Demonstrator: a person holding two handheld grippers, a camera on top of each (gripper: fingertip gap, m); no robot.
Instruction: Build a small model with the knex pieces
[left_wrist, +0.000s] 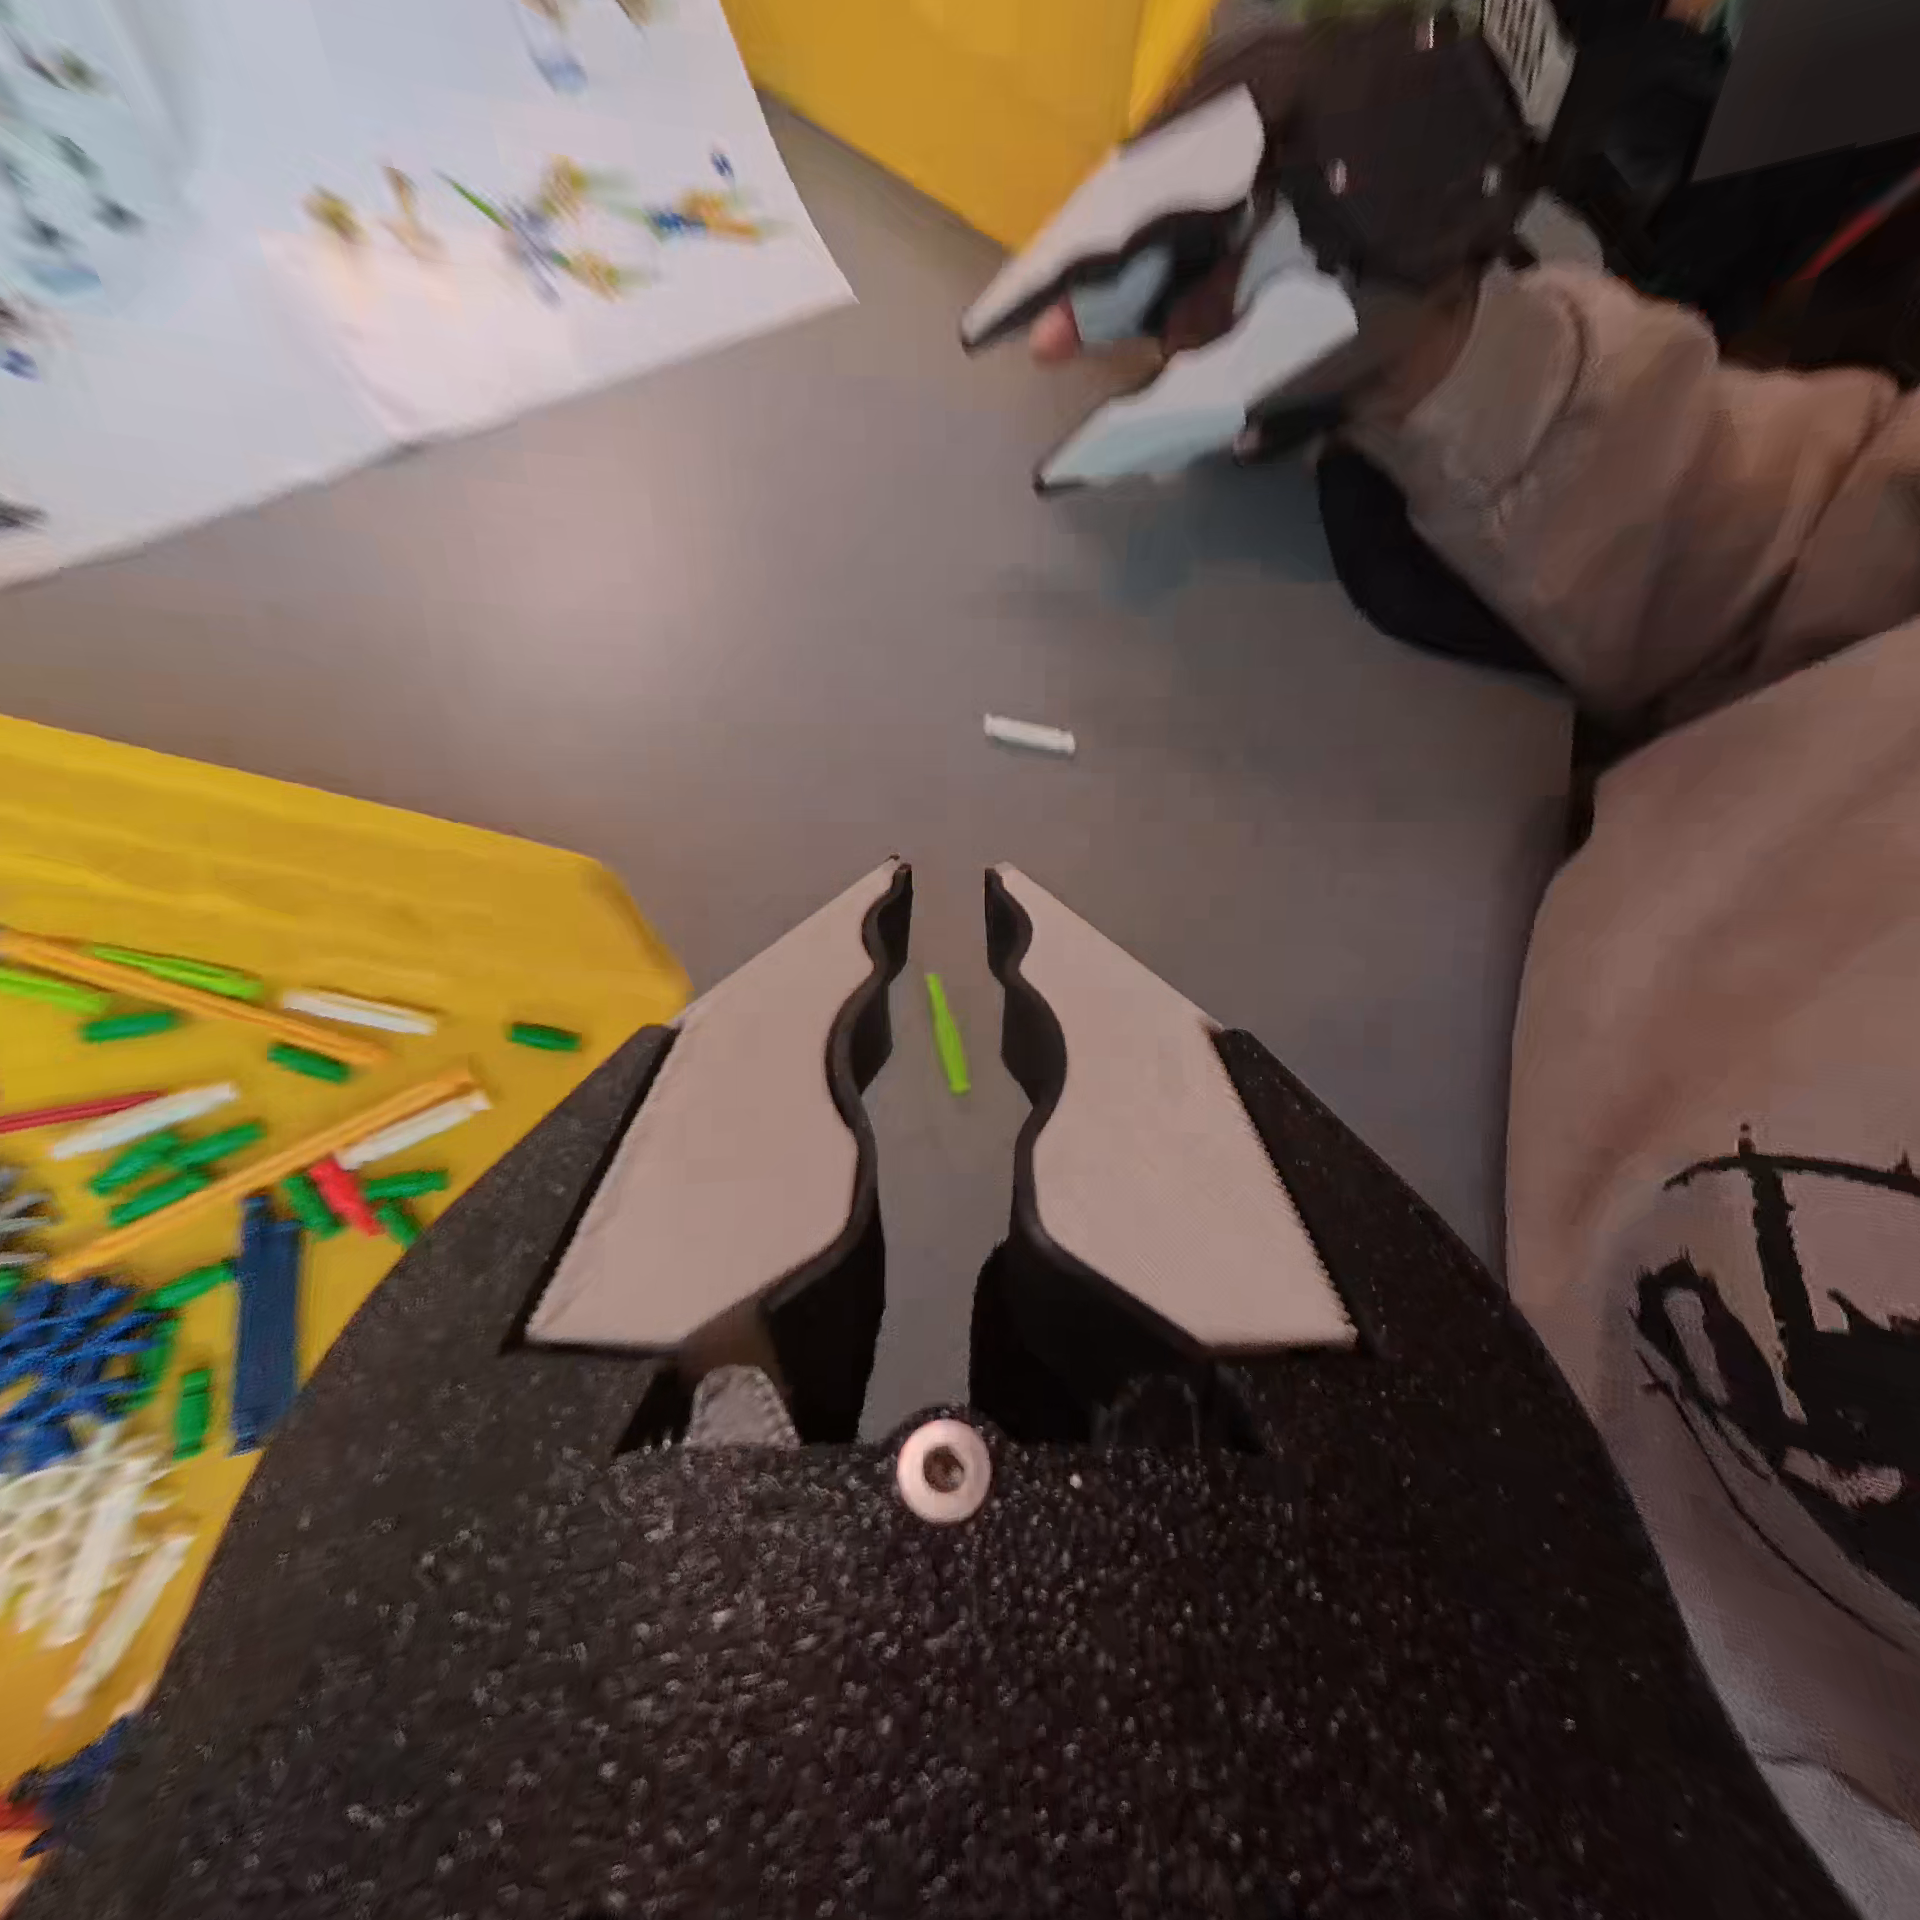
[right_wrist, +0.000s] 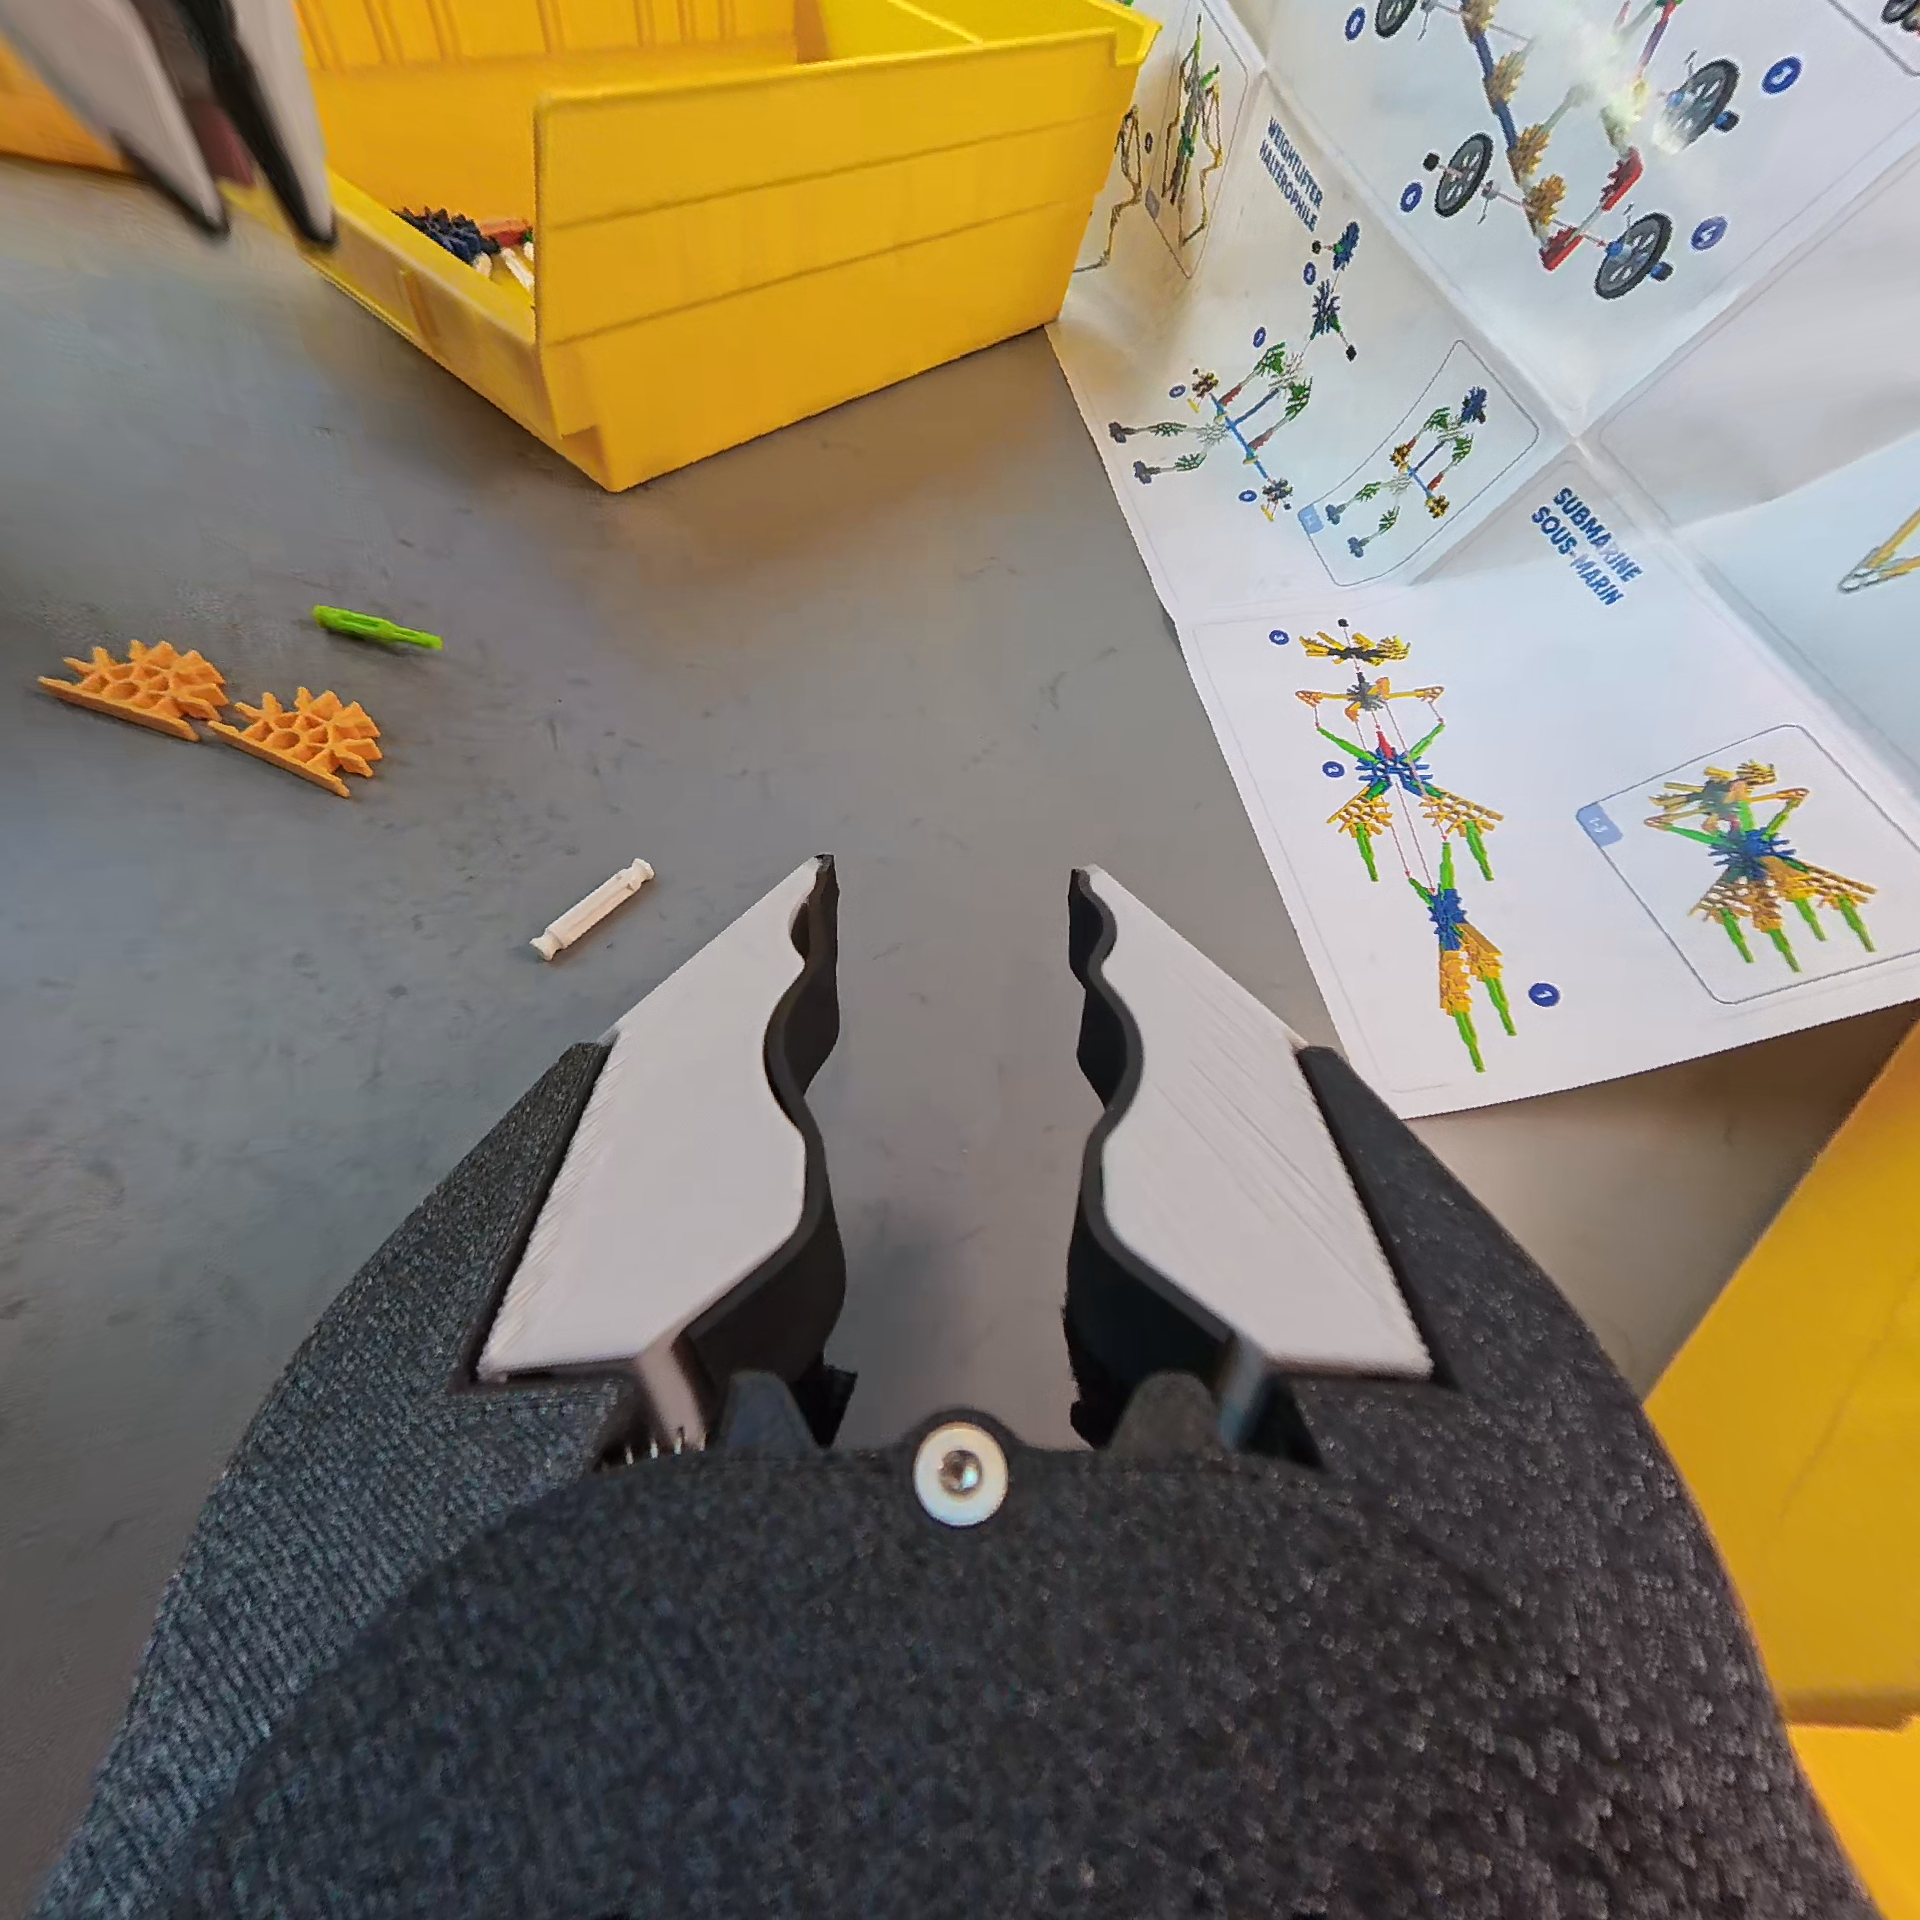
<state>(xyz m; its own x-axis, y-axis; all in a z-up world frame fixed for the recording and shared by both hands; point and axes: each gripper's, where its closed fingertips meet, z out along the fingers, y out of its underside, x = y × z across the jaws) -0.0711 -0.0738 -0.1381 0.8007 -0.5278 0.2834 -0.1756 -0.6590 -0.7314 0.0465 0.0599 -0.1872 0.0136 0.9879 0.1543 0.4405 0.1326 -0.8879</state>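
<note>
My left gripper (left_wrist: 948, 878) is open with a narrow gap and hovers over the grey table; a small light-green rod (left_wrist: 948, 1034) lies on the table below, seen between its jaws, untouched. A short white rod (left_wrist: 1029, 734) lies just beyond. The green rod (right_wrist: 376, 628) and white rod (right_wrist: 592, 908) also show in the right wrist view, with two orange fan-shaped connectors (right_wrist: 301, 736) beside them. My right gripper (right_wrist: 951, 878) is open and empty above bare table, right of the white rod; it also shows in the left wrist view (left_wrist: 1003, 410).
A yellow bin (left_wrist: 312, 894) of coloured rods and connectors lies left of my left gripper; it is also in the right wrist view (right_wrist: 790, 291). A white folded instruction sheet (right_wrist: 1558, 582) lies at the right. Another yellow bin edge (right_wrist: 1808, 1455) is at the near right. A person's beige sleeve (left_wrist: 1621, 499) is at the right.
</note>
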